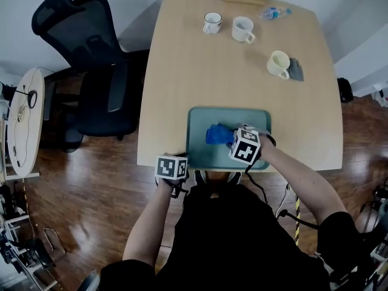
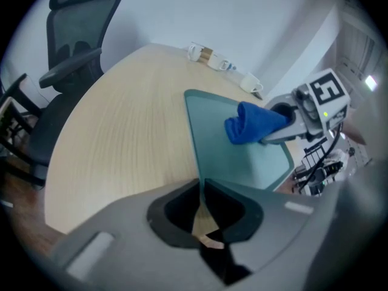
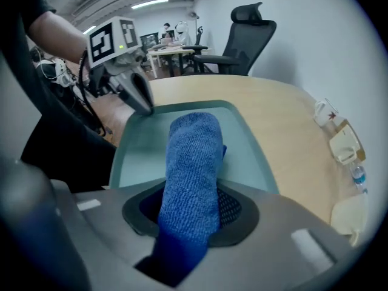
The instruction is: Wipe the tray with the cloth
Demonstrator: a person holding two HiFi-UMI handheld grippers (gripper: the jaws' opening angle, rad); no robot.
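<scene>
Right tongs (image 3: 193,208): pinches cloth (image 3: 194,150), likely soft and light, by bunched end. Left tongs (image 2: 203,214): clamps stiff tray (image 2: 242,162) rim, steadies on bench (image 2: 133,132).

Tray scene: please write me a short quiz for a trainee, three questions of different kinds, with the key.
1. True or false: the right gripper is shut on the cloth.
2. What does the left gripper clamp? A: the rim of the tray. B: the cloth. C: nothing.
3. How many cups stand on the table?
Key: 1 true; 2 A; 3 three.
</scene>
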